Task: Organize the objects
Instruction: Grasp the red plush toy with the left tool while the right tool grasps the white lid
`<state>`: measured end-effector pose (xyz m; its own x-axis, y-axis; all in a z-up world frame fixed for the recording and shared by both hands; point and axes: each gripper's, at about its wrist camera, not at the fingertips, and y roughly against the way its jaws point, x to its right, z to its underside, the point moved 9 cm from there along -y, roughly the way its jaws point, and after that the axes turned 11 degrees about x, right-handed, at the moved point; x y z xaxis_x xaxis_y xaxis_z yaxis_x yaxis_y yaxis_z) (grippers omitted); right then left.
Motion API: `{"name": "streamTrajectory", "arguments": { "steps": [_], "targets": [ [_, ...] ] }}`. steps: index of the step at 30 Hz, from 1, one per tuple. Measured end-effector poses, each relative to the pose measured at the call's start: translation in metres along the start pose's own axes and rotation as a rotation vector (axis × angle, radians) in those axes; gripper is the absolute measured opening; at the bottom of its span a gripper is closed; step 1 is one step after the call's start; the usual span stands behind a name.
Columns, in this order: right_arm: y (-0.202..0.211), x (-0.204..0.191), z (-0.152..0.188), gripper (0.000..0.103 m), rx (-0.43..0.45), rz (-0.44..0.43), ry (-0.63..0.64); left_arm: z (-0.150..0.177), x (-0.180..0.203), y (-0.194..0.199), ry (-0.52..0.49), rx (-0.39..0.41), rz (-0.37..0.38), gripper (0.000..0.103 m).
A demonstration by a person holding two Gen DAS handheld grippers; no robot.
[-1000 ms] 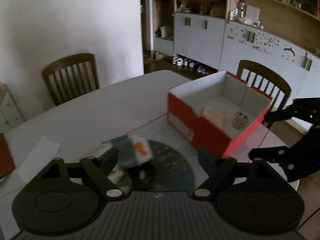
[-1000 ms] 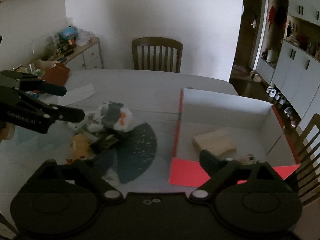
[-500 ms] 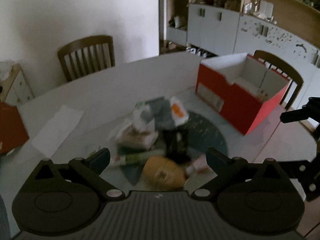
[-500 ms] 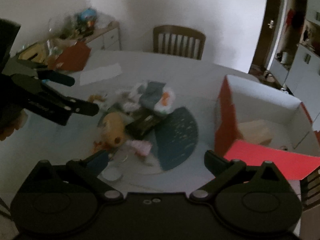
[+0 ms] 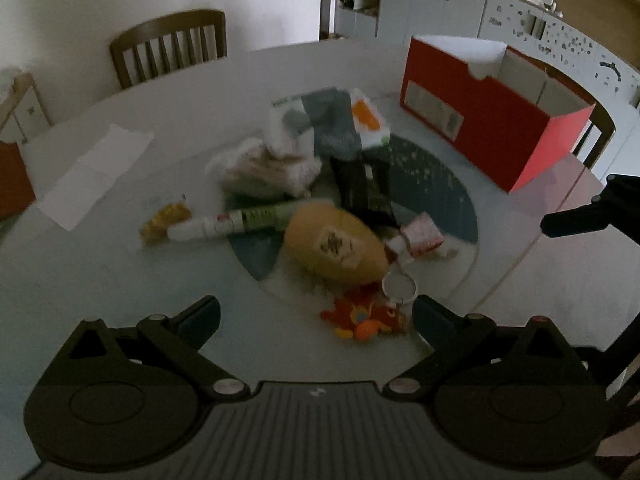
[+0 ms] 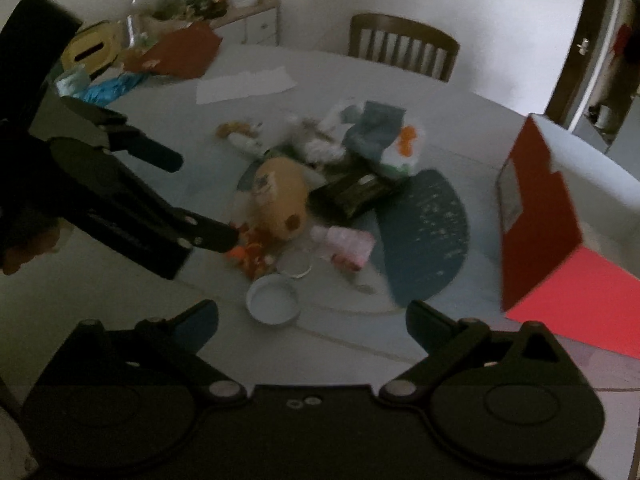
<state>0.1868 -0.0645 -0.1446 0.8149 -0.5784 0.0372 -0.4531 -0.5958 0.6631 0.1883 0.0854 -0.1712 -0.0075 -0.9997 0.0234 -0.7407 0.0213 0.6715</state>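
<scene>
My left gripper has just been opening its jaws; they stand wide with nothing between them. My right gripper is wide open and empty too. Both hang over a messy pile on a round dark blue mat: a tan stuffed toy, a small orange toy, a white round lid. The red cardboard box stands beside the mat on the big pale table. Brown wooden chairs and grey cupboards stand behind.
</scene>
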Motion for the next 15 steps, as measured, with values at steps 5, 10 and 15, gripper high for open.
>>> {"name": "streamTrajectory", "arguments": {
  "steps": [5,10,15],
  "targets": [
    [-0.018,-0.009,0.008,0.094,-0.025,-0.018,0.014,0.014,0.001,-0.010,0.011,-0.022,0.016,0.102],
    [-0.034,-0.014,0.013,0.083,-0.035,-0.042,0.038,0.022,0.001,-0.016,0.033,-0.031,0.043,0.102],
    [-0.043,-0.018,0.016,0.075,-0.036,-0.062,0.052,0.027,0.003,-0.019,0.041,-0.036,0.062,0.102]
  ]
}}
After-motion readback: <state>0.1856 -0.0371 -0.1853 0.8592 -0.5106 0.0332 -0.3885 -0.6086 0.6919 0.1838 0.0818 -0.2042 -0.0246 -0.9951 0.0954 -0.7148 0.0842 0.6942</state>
